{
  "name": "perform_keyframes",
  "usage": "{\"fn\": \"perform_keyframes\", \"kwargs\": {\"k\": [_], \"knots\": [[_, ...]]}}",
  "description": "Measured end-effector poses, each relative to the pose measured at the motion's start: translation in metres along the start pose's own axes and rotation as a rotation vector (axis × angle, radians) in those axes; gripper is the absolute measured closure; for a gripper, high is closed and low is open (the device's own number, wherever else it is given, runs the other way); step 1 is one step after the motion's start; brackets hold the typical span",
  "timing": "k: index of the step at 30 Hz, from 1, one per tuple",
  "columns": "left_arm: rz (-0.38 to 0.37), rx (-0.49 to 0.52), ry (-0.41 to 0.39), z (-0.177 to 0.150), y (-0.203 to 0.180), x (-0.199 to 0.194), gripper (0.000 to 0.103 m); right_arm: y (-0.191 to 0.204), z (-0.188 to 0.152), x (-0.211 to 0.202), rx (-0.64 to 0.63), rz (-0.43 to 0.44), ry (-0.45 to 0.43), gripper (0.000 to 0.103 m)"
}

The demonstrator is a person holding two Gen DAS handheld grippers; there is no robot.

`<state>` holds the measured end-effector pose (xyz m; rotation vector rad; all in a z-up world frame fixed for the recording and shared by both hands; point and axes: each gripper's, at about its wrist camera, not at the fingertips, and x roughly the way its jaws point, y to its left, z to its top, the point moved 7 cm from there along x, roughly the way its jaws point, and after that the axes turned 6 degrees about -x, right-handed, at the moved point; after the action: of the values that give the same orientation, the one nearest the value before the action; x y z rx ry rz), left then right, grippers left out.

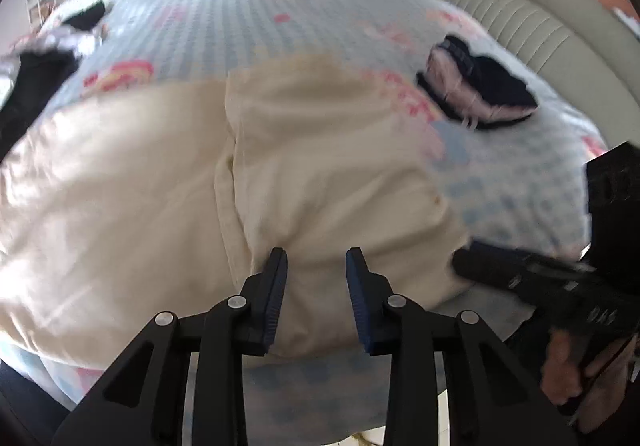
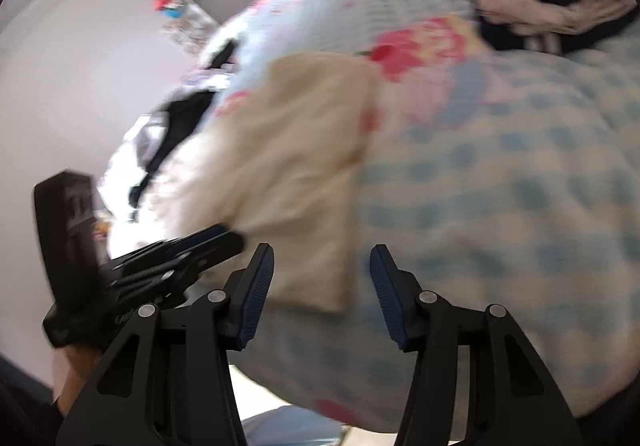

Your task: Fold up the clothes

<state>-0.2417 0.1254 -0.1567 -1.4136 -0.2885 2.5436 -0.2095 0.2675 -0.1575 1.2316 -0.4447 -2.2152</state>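
**Two handheld grippers over a cream garment on a bed**

A bed (image 1: 248, 18) fills most of both views, covered by a pale blue checked sheet with pink flower prints. A padded grey headboard (image 1: 516, 26) curves along its far side, at about two o'clock in the left wrist view.

On the sheet lies a large cream garment (image 1: 160, 186), spread flat, with one layer folded over along a seam that runs up the middle. In the left wrist view it takes up the centre and the nine o'clock side; in the right wrist view it sits from the centre toward nine o'clock.

A small stack of folded clothes (image 1: 476, 86), dark over pale pink, rests on the sheet at two o'clock, well apart from the cream garment. A loose heap of dark and light clothes (image 1: 44, 58) lies at ten o'clock.

The left gripper (image 1: 316, 258) hangs over the garment's near edge at six o'clock, its jaws spread, cloth behind them but nothing pinched. The right gripper (image 2: 322, 256) is just beside it, over the garment's corner, jaws spread wider and empty. A hand (image 1: 568, 370) grips the right gripper's handle at four o'clock. Both views are blurred.
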Motion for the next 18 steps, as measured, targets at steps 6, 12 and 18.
{"fn": "perform_keyframes", "kwargs": {"k": [6, 12, 18], "knots": [[0.017, -0.025, 0.035, -0.005, 0.008, 0.015, 0.071, 0.009, 0.004, 0.019, -0.010, 0.032, 0.002, 0.055], [-0.008, -0.022, 0.044, -0.012, 0.015, 0.025, 0.071, 0.019, -0.003, 0.013, 0.015, 0.116, 0.020, 0.060], [0.001, 0.004, 0.008, -0.008, 0.010, 0.002, 0.069, 0.018, -0.012, 0.009, -0.098, -0.035, 0.068, 0.048]]}}
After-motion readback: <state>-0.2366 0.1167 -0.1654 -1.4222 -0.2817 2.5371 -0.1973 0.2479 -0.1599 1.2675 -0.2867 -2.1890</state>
